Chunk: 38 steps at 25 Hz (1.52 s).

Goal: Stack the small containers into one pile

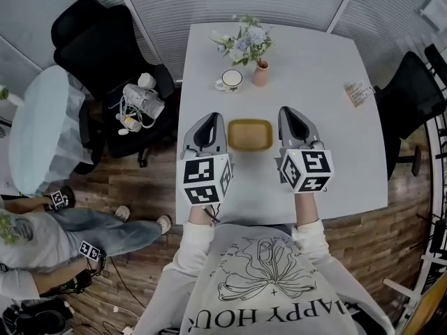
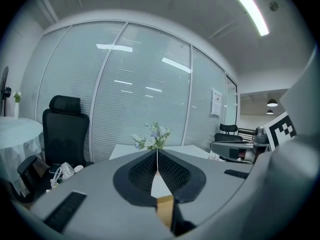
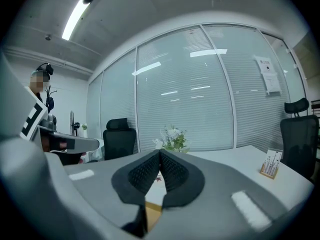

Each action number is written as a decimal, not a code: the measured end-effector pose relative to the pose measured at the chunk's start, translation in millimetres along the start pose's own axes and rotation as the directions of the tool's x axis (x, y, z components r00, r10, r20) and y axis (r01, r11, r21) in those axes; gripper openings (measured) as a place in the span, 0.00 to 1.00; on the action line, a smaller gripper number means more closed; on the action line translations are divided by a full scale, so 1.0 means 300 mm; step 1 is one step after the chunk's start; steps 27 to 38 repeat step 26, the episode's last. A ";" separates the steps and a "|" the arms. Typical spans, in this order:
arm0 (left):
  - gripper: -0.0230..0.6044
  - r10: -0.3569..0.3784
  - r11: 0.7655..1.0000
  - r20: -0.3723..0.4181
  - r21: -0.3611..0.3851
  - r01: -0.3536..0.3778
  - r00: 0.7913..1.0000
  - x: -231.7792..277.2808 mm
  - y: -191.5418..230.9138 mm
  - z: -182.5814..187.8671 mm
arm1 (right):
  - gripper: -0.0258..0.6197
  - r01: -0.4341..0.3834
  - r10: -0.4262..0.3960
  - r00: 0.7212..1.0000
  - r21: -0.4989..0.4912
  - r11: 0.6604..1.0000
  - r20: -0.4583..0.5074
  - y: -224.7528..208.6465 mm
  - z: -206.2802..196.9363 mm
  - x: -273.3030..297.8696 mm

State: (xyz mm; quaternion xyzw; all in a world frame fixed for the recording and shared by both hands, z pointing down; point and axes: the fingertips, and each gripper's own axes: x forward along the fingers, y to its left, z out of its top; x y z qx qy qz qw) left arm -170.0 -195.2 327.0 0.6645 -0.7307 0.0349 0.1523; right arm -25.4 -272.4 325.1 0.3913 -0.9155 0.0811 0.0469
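A tan rectangular container point(image 1: 249, 135) sits on the white table point(image 1: 335, 138), seemingly a nested pile, though I cannot make out separate pieces. My left gripper point(image 1: 208, 121) hovers just left of it and my right gripper point(image 1: 294, 115) just right of it, both apart from it. Each gripper is shut with nothing between its jaws. In the left gripper view the jaws point(image 2: 157, 156) meet in a line, and a sliver of the container point(image 2: 164, 210) shows below them. The right gripper view shows the same: jaws point(image 3: 160, 154) together, container edge point(image 3: 152, 214) beneath.
Behind the container stand a cup on a saucer point(image 1: 231, 79) and a vase of flowers point(image 1: 259, 70). A card holder point(image 1: 359, 93) is at the table's right side. Black chairs point(image 1: 105, 54) point(image 1: 408, 100) flank the table. A person's legs point(image 1: 105, 232) are at the left.
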 end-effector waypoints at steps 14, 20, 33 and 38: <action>0.05 -0.018 1.000 0.020 -0.001 0.018 1.000 -0.023 -0.013 0.021 | 0.06 0.043 -0.043 0.999 0.008 0.999 0.029 -0.014 0.023 -0.053; 0.05 -0.024 1.000 0.020 0.005 0.024 1.000 -0.028 -0.027 0.026 | 0.06 0.041 -0.041 0.999 0.003 0.999 0.030 -0.010 0.029 -0.064; 0.06 -0.023 1.000 0.020 0.007 0.023 1.000 -0.035 -0.029 0.021 | 0.06 0.044 -0.044 0.999 -0.004 0.999 0.029 -0.012 0.025 -0.068; 0.06 -0.023 1.000 0.020 0.007 0.023 1.000 -0.035 -0.029 0.021 | 0.06 0.044 -0.044 0.999 -0.004 0.999 0.029 -0.012 0.025 -0.068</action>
